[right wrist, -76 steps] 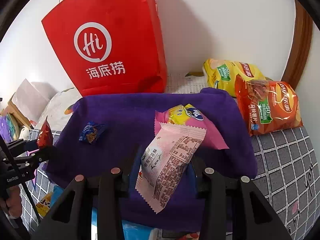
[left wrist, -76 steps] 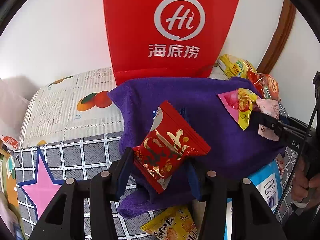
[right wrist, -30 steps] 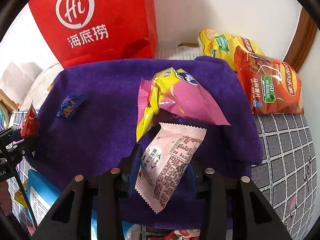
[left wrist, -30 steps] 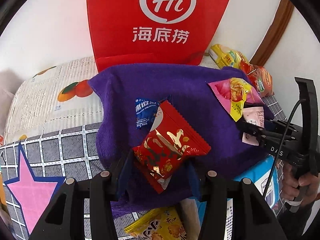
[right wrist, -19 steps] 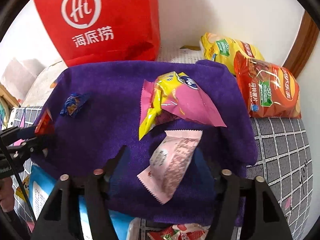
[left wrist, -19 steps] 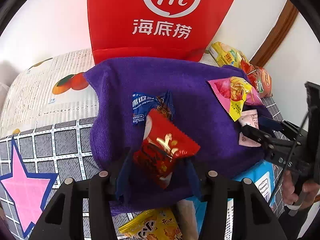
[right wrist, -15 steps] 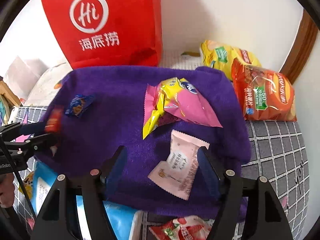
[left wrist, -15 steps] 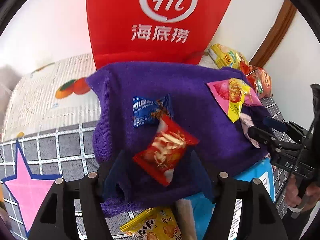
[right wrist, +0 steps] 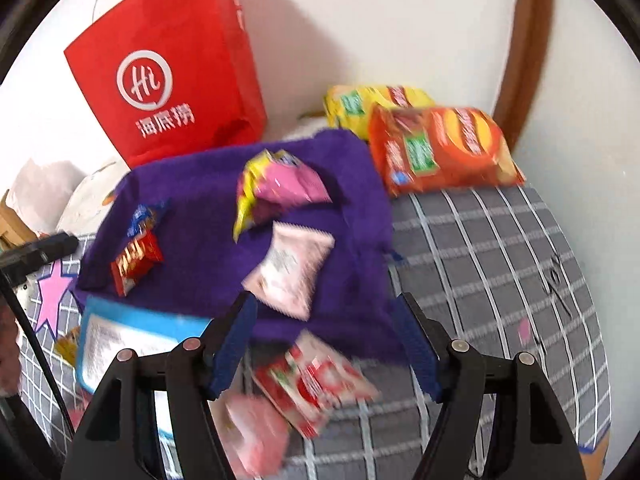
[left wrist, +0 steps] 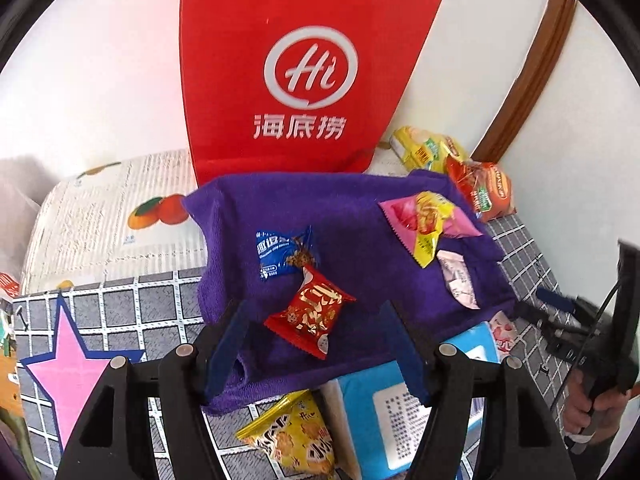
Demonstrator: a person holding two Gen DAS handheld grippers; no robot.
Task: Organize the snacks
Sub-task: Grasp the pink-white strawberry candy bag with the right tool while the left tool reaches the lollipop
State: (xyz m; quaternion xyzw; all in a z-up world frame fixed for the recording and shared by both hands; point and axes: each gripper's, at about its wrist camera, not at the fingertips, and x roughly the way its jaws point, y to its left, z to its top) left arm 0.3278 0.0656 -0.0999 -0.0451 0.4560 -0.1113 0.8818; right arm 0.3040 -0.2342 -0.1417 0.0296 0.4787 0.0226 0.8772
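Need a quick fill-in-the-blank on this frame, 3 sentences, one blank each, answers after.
1. The red snack packet lies on the ______ towel.
2. Behind the towel stands a red paper bag whose round logo reads ______.
3. The left gripper and the right gripper both have their jaws ______, holding nothing.

Missing words: purple; Hi; open

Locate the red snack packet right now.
In the left wrist view the red packet lies loose on the purple cloth, near its front edge, just below the blue packet and left of the pale pink packet.
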